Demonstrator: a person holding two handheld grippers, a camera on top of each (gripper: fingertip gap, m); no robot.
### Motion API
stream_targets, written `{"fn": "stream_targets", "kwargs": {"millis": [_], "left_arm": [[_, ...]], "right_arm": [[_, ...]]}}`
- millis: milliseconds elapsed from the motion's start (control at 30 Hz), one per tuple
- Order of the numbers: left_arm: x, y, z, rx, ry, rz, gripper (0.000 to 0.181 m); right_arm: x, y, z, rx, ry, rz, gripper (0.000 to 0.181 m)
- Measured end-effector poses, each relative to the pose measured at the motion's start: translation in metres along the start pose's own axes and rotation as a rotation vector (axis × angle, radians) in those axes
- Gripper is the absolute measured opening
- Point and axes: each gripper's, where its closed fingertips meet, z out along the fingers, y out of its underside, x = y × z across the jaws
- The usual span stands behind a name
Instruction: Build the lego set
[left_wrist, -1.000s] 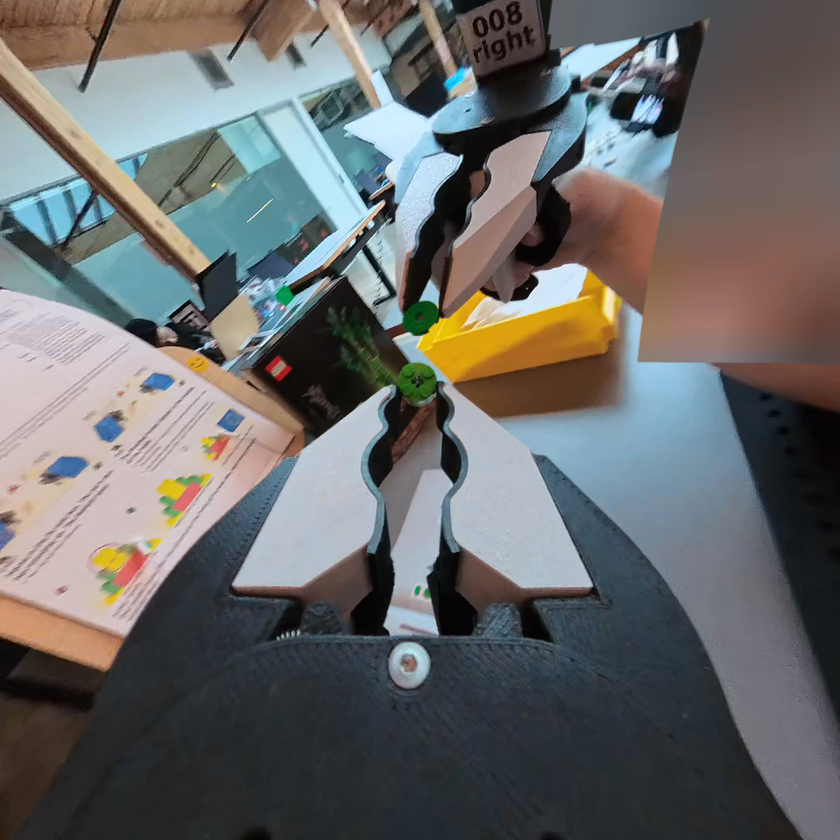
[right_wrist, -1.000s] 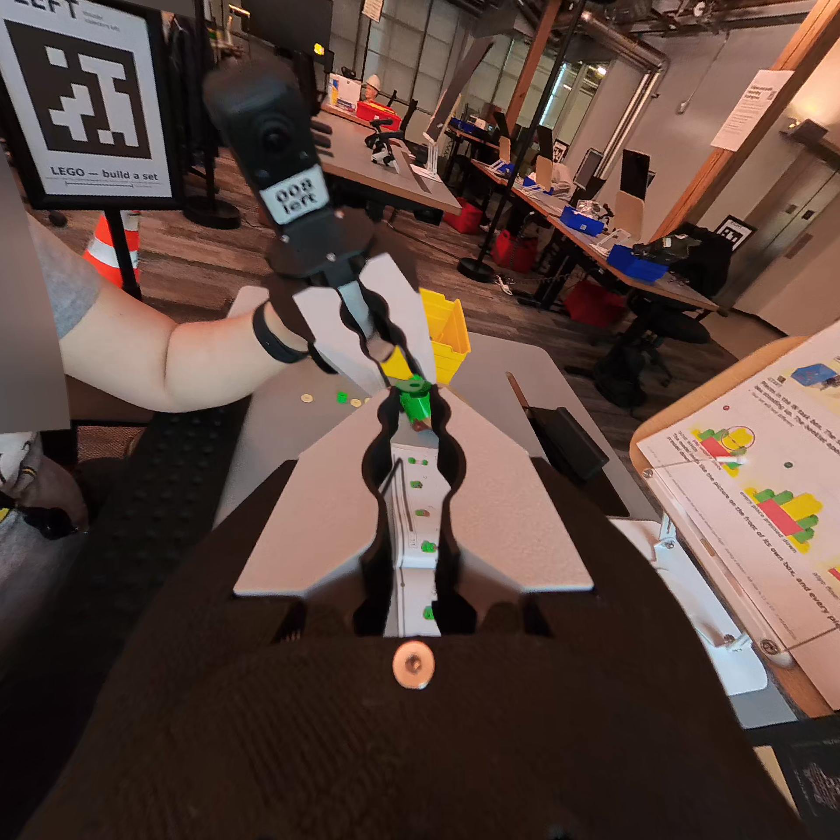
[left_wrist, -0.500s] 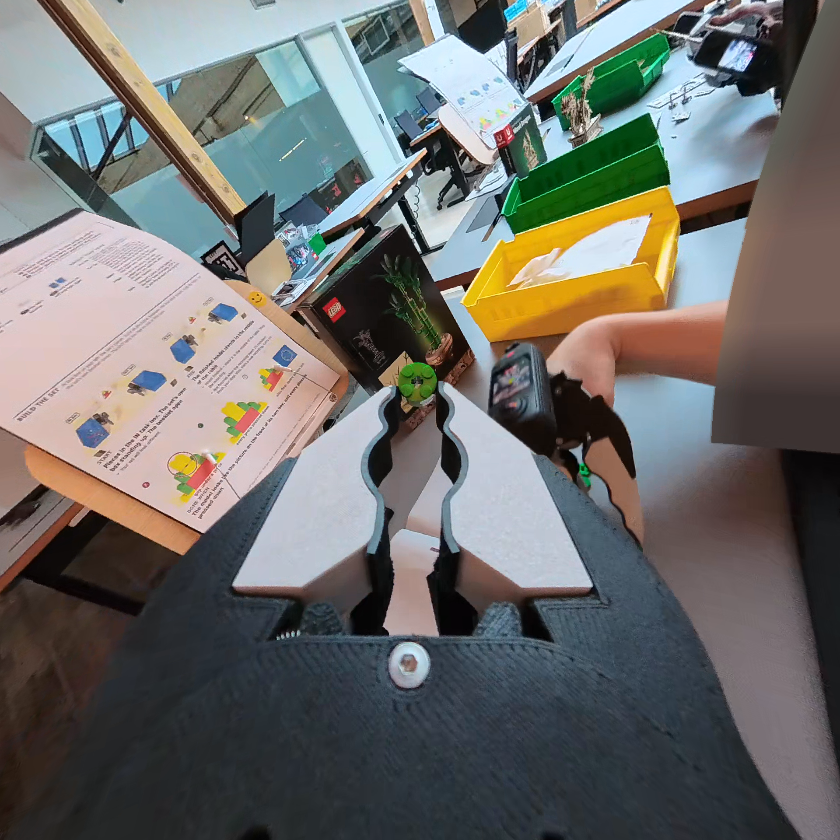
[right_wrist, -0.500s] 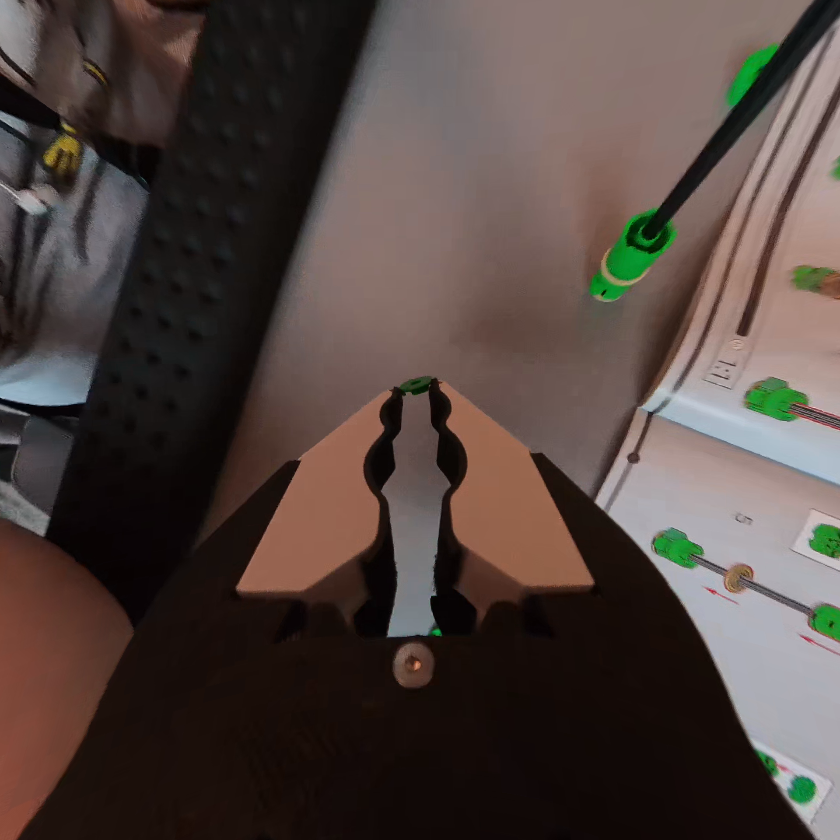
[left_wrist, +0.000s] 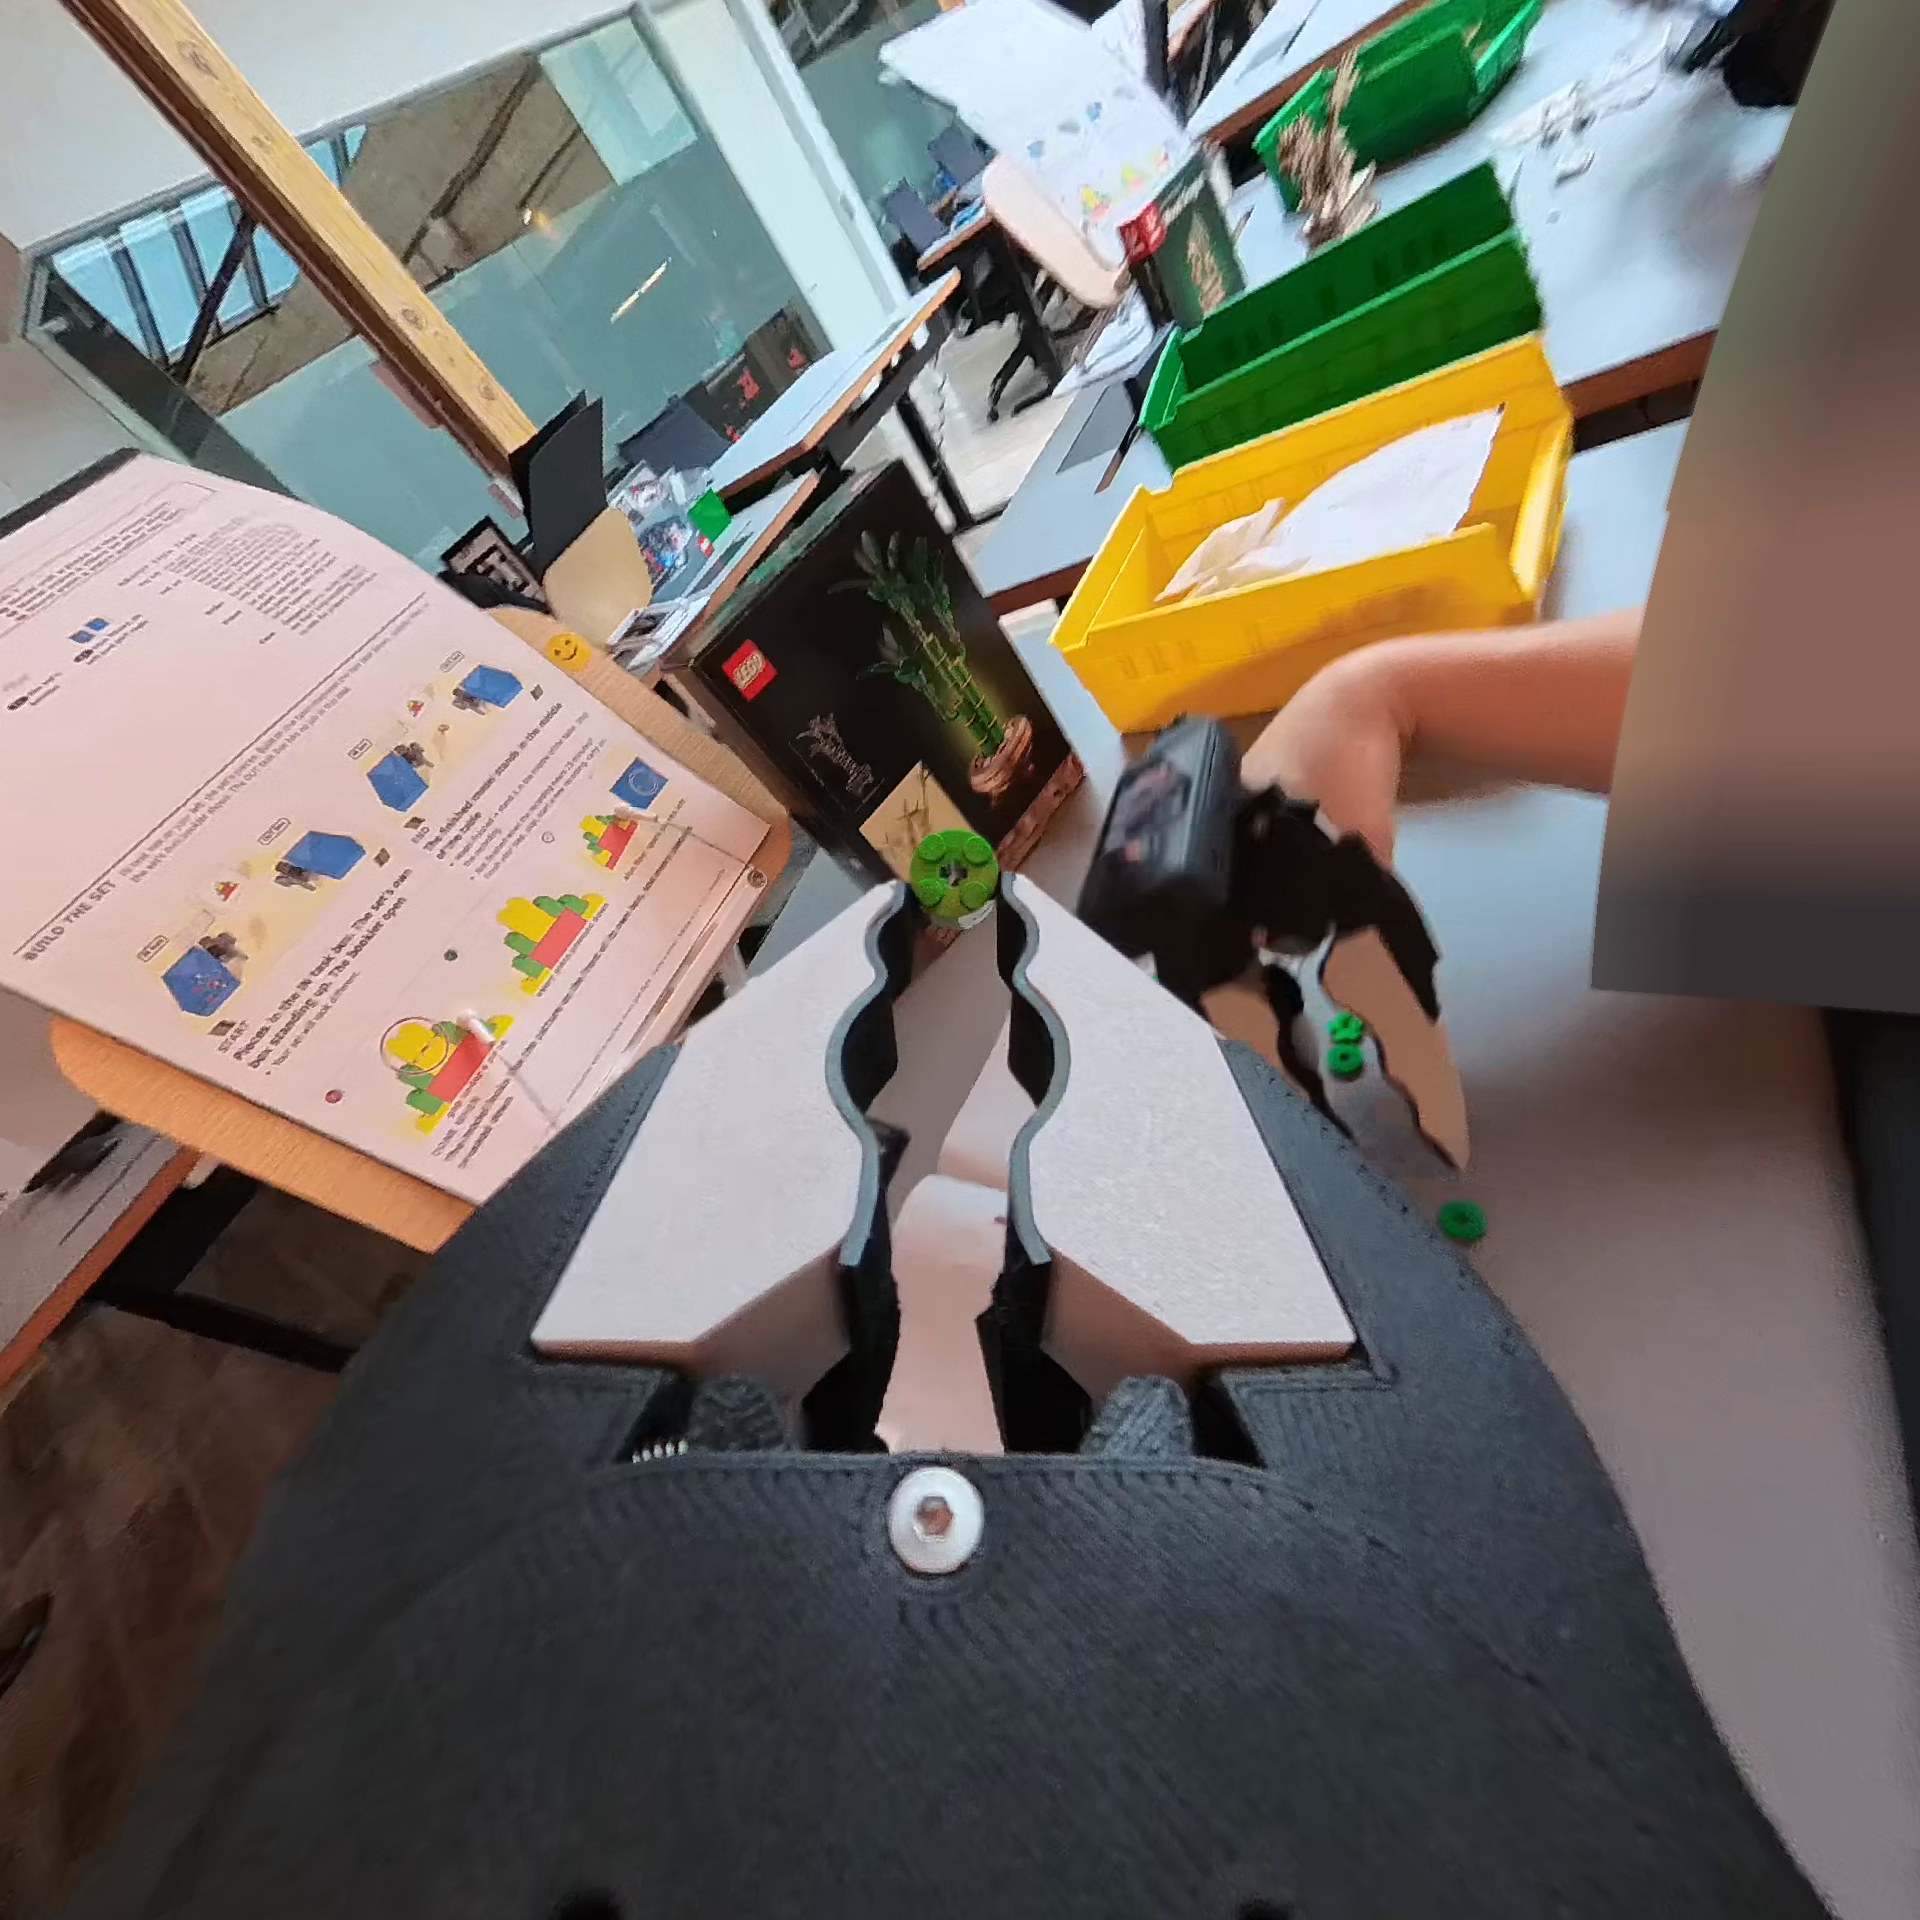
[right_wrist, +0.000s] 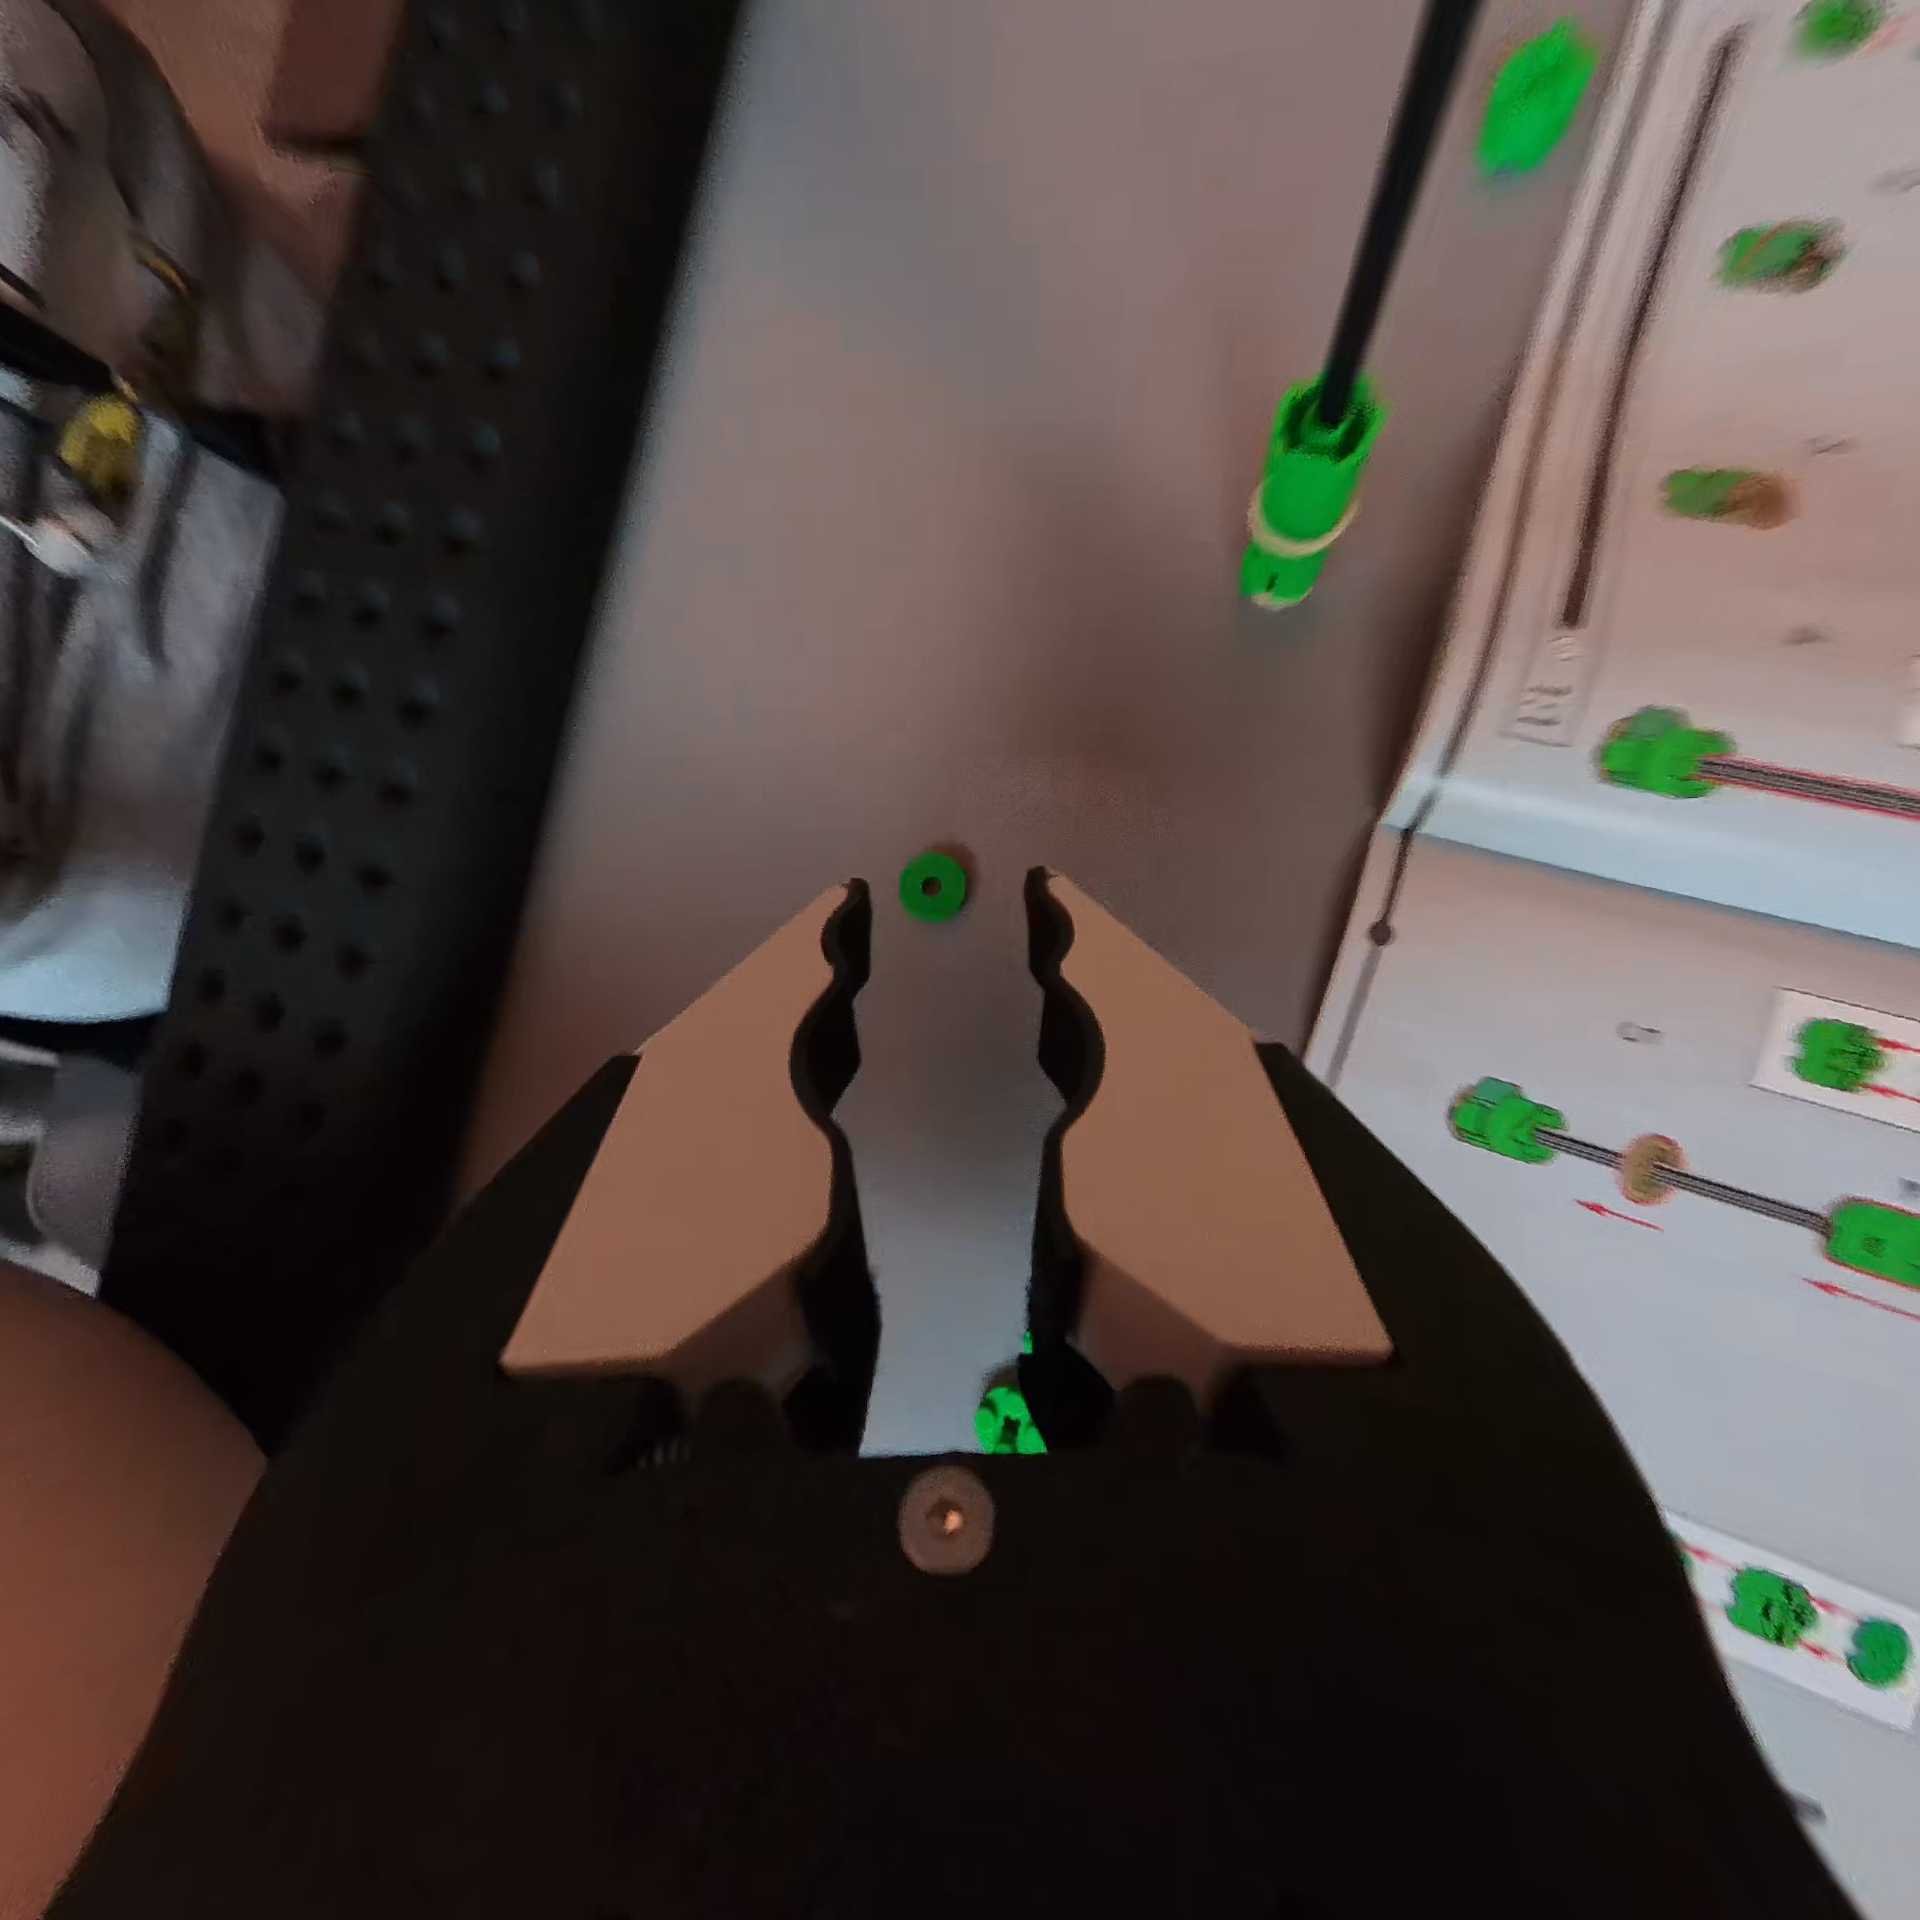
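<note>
My left gripper (left_wrist: 953, 902) is shut on a light green round studded piece (left_wrist: 953, 871), held up in the air with its studs facing the camera. My right gripper (right_wrist: 945, 888) is open, pointing down at the grey table (right_wrist: 935, 520). A small dark green ring piece (right_wrist: 932, 886) lies on the table between its fingertips, apart from both. In the left wrist view the right gripper (left_wrist: 1377, 1112) shows low over the table with the ring (left_wrist: 1460, 1218) by its tip. A black rod with green pieces on its end (right_wrist: 1311, 488) lies farther off.
An open instruction booklet (right_wrist: 1662, 1039) lies right of the right gripper, a black perforated mat (right_wrist: 364, 623) to its left. Other green pieces (right_wrist: 1003, 1418) lie under its fingers. A set box (left_wrist: 883, 707), a yellow bin (left_wrist: 1299, 623), green bins (left_wrist: 1351, 312) and a slanted instruction sheet (left_wrist: 312, 810) stand beyond. About 25 cm separates my left fingertips from my right.
My right gripper dropped from beside the left gripper to the table, then opened and let go of the green ring. My left gripper kept hold of its round piece.
</note>
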Motion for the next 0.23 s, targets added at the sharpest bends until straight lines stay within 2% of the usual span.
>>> {"fn": "stream_targets", "kwargs": {"millis": [100, 133, 233], "left_arm": [[0.000, 0.009, 0.007, -0.064, -0.036, 0.070, 0.013], [0.001, 0.009, 0.009, -0.077, -0.050, 0.094, 0.012], [0.006, 0.010, 0.013, -0.109, -0.061, 0.154, 0.013]], "right_arm": [[0.012, -0.031, -0.042, 0.207, 0.091, 0.072, 0.042], [0.015, -0.048, -0.060, 0.302, 0.109, 0.127, 0.040], [-0.004, -0.113, -0.121, 0.709, -0.021, 0.203, 0.039]]}}
